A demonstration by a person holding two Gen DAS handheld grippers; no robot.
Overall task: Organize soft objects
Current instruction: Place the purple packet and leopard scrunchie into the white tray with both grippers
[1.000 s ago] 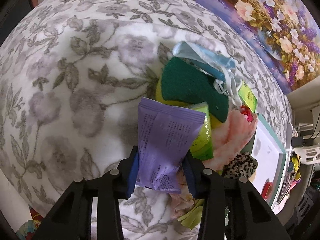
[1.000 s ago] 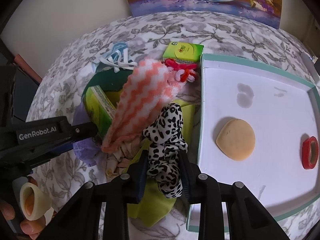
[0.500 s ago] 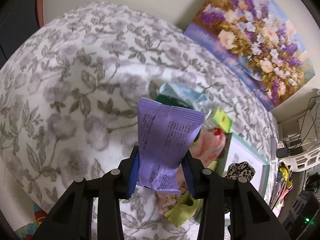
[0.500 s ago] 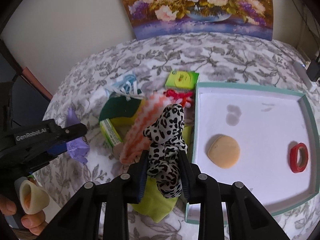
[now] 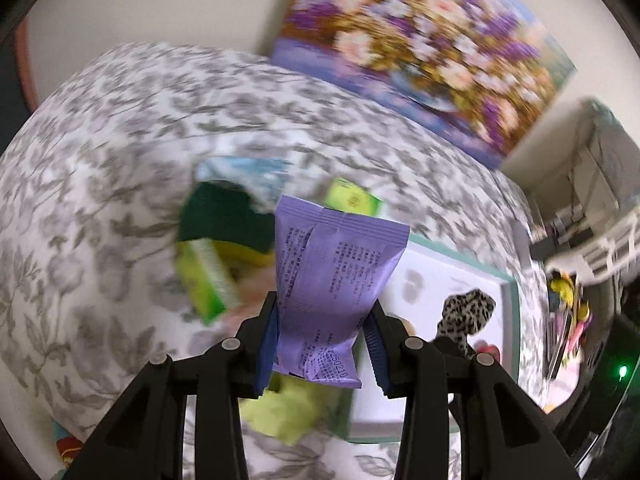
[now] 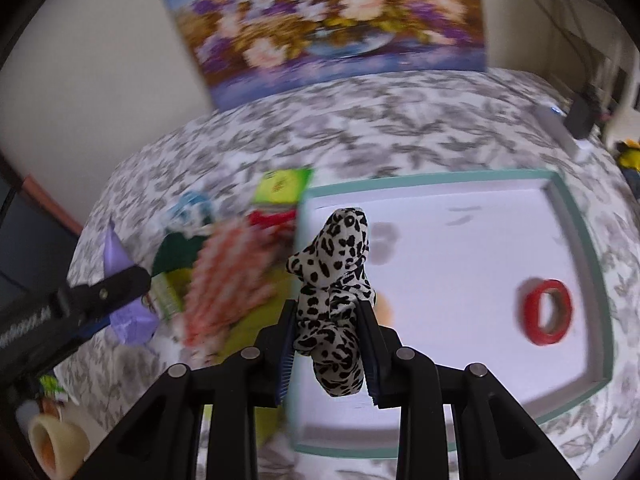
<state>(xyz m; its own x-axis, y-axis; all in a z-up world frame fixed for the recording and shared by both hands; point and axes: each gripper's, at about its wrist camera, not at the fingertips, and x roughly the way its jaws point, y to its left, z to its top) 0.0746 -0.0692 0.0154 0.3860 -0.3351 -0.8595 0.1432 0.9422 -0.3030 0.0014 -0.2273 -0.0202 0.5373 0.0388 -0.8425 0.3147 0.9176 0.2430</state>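
- The left gripper (image 5: 324, 344) is being kept pinched on the purple packet (image 5: 332, 280), exactly as a second earlier; the packet is being held upright between the blue pads, its crimped top edge uppermost.
- Compared with a second ago, the left view is being taken from higher and further back: the pile now sits lower and smaller, and the white tray (image 5: 506, 280) is being seen behind the packet instead of at the frame's right edge.
- The right gripper (image 6: 330, 344) is likewise being kept clamped on the leopard-print scrunchie (image 6: 334, 280). A second ago the scrunchie was being held at the pile, left of the tray edge; now it is being held above the tray's (image 6: 576, 220) left rim.
- In the right view, the left gripper's black finger (image 6: 116, 284) with the packet is being seen at the left, over the floral cover (image 6: 400, 128).
- Inside the tray, a red tape ring (image 6: 546, 312) is lying near the right wall; a tan round pad (image 6: 384, 308) is being mostly hidden behind the scrunchie.
- The pile left of the tray is being blurred by motion: an orange-and-white striped fuzzy item (image 6: 224, 280), a dark green sponge pad (image 5: 224, 212), a lime-green box (image 6: 284, 186), a yellow-green cloth (image 5: 292, 408).
- Textures: the packet is glossy printed film, the scrunchie gathered soft fabric, the tray rigid with a teal rim.
- A flower painting (image 6: 328, 20) is leaning against the wall behind.
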